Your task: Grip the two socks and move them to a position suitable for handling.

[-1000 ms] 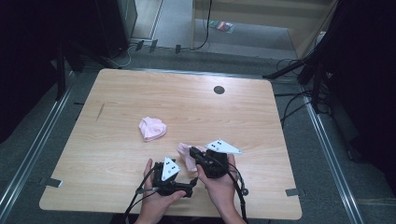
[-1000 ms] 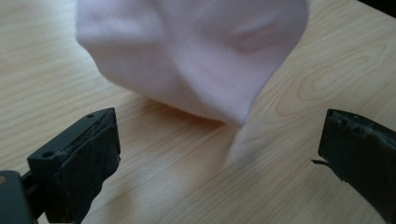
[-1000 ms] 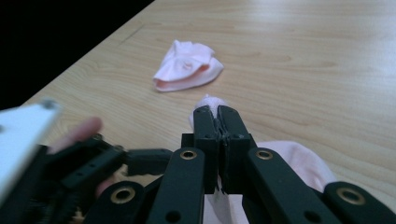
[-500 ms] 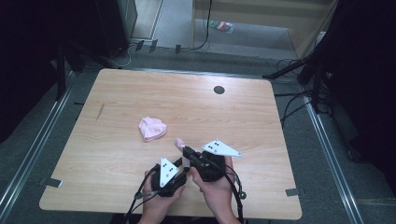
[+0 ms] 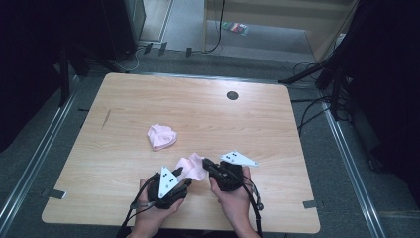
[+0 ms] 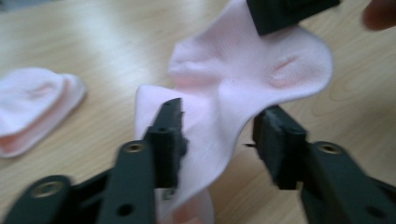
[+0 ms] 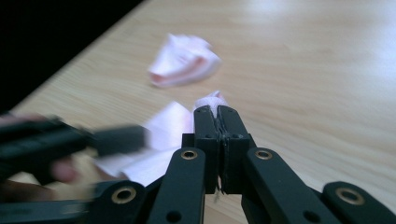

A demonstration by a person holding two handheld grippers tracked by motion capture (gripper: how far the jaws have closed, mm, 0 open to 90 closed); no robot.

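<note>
- Farthest left of the things on my tabletop (image 5: 277, 124), a balled-up pink sock (image 5: 161, 136) lies on the bare wood, well apart from my hands and toward the far side from them. In my left gripper view the same sock (image 6: 32, 109) sits off at the left edge, flat on the wood.
- My left gripper (image 5: 181, 174) comes next, near the front edge, held in my left hand (image 5: 159, 207). Its jaws have just been opening and now stand partly apart. The loose pink sock (image 6: 224, 93) hangs between them: it lies against the left pad, and the right pad stands clear of the cloth, so nothing is clamped there.
- Between my two grippers the loose pink sock (image 5: 193, 167) is spread just above the wood, in front of my hands.
- My right gripper (image 5: 207, 163) is beside it, in my right hand (image 5: 235, 201). Its jaws (image 7: 217, 116) are pressed tight together, with a small fold of the loose pink sock (image 7: 212, 99) pinched at their tips. The rest of the cloth trails down and to the left of them in the right gripper view.
- Seen from my left gripper view, the right gripper bites the upper edge of the sock from above.
</note>
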